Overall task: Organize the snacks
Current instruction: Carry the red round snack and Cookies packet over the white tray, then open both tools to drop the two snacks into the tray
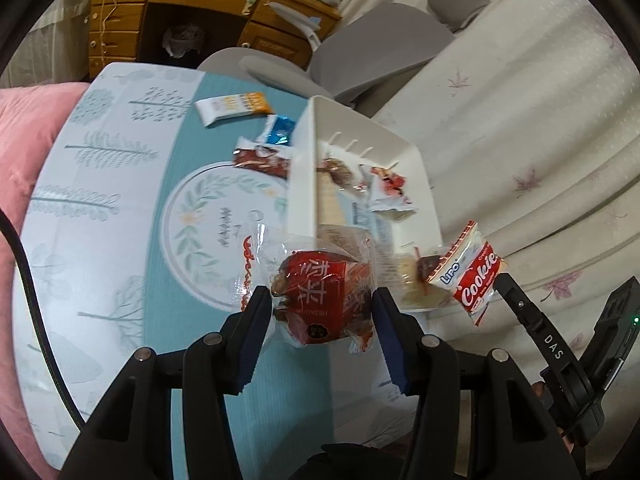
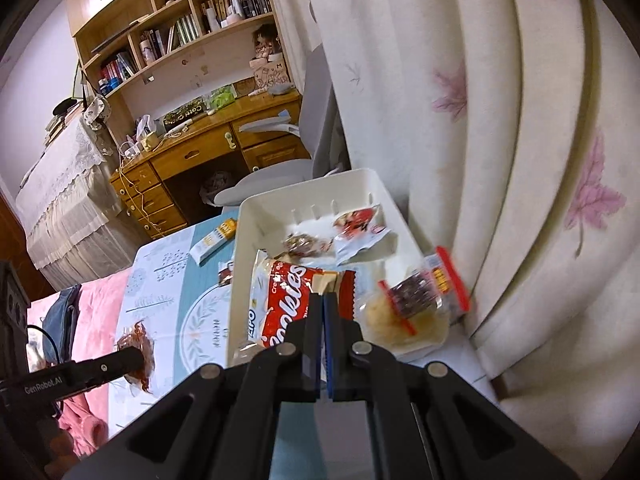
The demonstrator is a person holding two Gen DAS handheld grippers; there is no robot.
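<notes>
Left gripper (image 1: 320,312): jaws part-way apart, blue pads pressed on either side of a red wrapped snack (image 1: 320,300) in clear crinkled film. Snack sits lower centre of the left wrist view, lifted clear of the tablecloth (image 1: 120,208), just below the near corner of the white bin (image 1: 304,168).

Right gripper (image 2: 324,296): jaws fully together, pinching the edge of a red-and-white Cookies packet (image 2: 280,304). Packet hangs at centre of the right wrist view, over the near-left wall of the bin. In the left wrist view the same packet shows at lower right, at the tip of the right gripper's finger, just beside the bin's near-right corner.

Bin contents: a red-and-white small packet (image 1: 390,188) and a brown wrapped sweet (image 1: 340,170) toward the far wall; a clear-wrapped pale cake with a dark label (image 2: 408,312) at the near-right corner.

Loose on the cloth, left of the bin, upper centre of the left wrist view: an orange-and-white bar (image 1: 232,108), a blue packet (image 1: 280,130), a dark red packet (image 1: 262,158).

Surface: teal and white cloth printed with trees and a leaf wreath. Pink fabric (image 1: 24,160) at left edge. Cream curtain with pink leaves (image 2: 520,160) fills the right. Grey chair (image 1: 380,48) behind the bin; wooden desk with drawers (image 2: 192,160) and bookshelves (image 2: 180,32) at upper left of the right wrist view.
</notes>
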